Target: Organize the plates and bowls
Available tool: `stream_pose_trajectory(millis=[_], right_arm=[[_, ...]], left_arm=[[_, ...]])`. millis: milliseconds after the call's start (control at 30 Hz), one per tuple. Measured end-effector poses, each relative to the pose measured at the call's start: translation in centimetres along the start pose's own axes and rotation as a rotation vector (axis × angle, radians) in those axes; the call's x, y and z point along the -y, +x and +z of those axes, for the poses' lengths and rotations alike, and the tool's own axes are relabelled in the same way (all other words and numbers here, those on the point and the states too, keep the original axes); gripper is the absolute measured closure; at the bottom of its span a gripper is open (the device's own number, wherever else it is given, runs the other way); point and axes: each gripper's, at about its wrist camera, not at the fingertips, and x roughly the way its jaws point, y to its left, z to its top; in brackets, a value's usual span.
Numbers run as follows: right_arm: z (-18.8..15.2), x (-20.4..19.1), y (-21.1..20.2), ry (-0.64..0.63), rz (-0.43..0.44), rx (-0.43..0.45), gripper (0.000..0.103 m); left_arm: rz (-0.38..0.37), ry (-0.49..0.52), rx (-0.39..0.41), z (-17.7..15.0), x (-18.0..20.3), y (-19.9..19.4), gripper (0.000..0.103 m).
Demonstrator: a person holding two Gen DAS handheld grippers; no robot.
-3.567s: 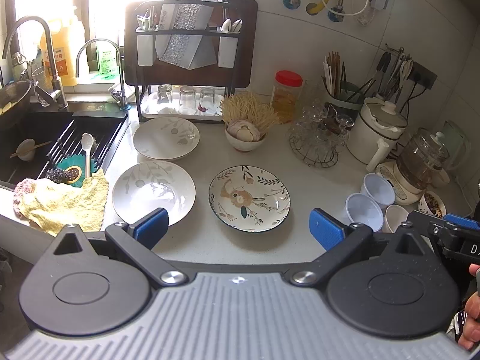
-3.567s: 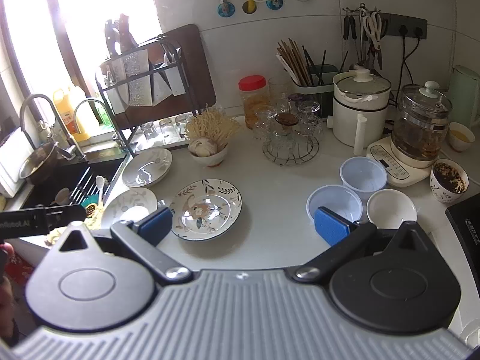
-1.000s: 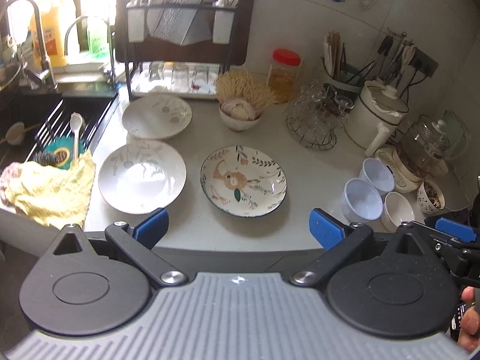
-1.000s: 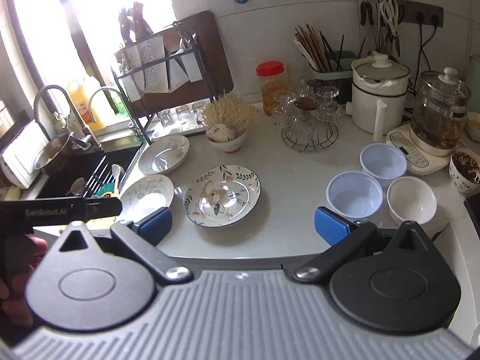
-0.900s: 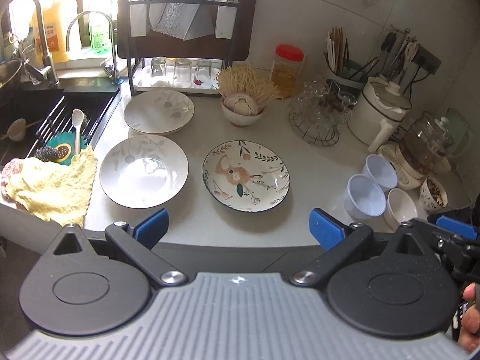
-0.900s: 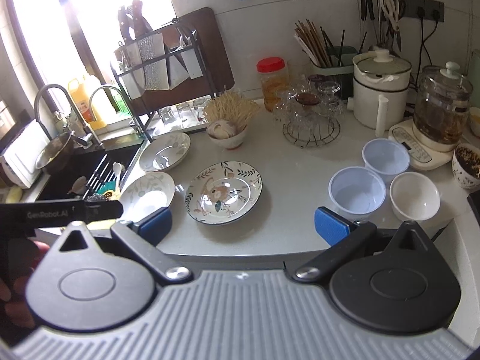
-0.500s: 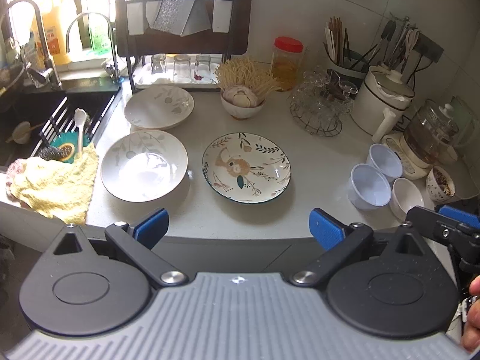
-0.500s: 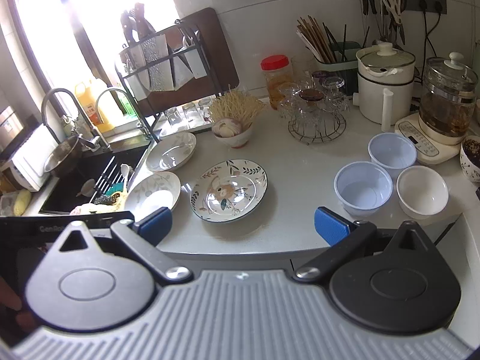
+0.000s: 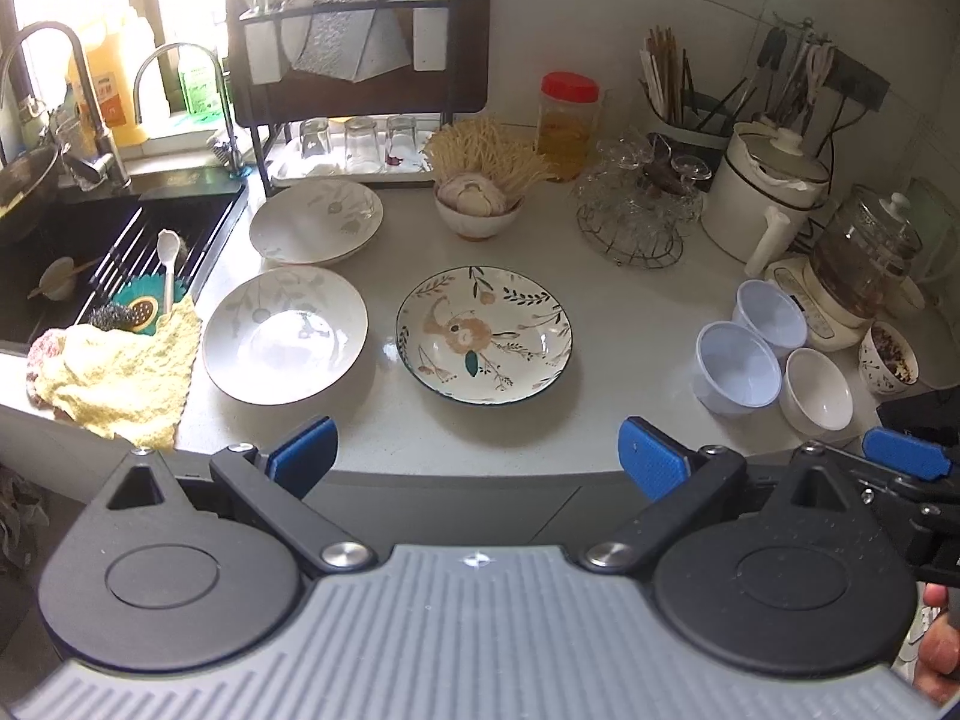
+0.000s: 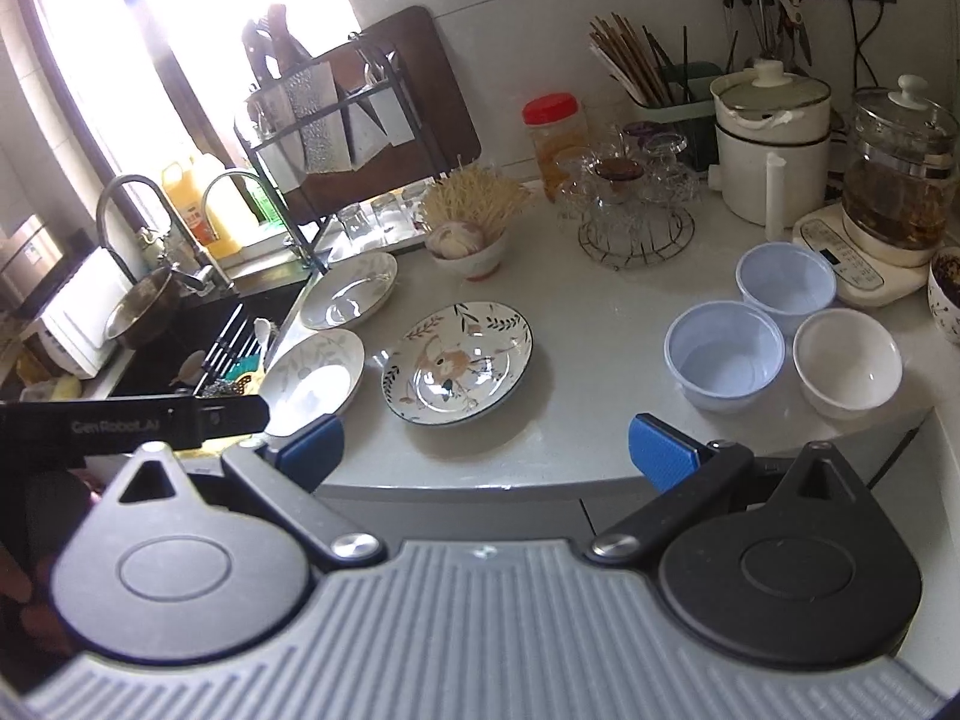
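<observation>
- Nearest, we hold the left tongs (image 9: 474, 456) and right tongs (image 10: 486, 450) wide and empty, short of the grey counter (image 9: 606, 324).
- Mid-counter: a floral-patterned ceramic plate (image 9: 483, 334), two white leaf-print plates (image 9: 284, 335) leftward, three small pale bowls (image 10: 724, 356) rightward, all unstacked.
- Farthest: the black dish rack (image 9: 360, 66).
- We judge nothing started; next, advance and grip one plate's rim.
</observation>
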Motion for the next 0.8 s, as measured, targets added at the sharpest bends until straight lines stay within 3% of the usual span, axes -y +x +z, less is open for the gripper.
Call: stream_pose_trajectory(millis=[333, 800], right_arm=[[0.5, 0.6, 0.6, 0.014, 0.045, 0.007, 0.000], [2.1, -3.0, 6.9, 0.050, 0.037, -0.024, 0.000]], left_arm=[[0.009, 0.000, -0.019, 0.2, 0.6, 1.0, 0.002], [-0.049, -0.030, -0.022, 3.5, -6.3, 6.4, 0.002]])
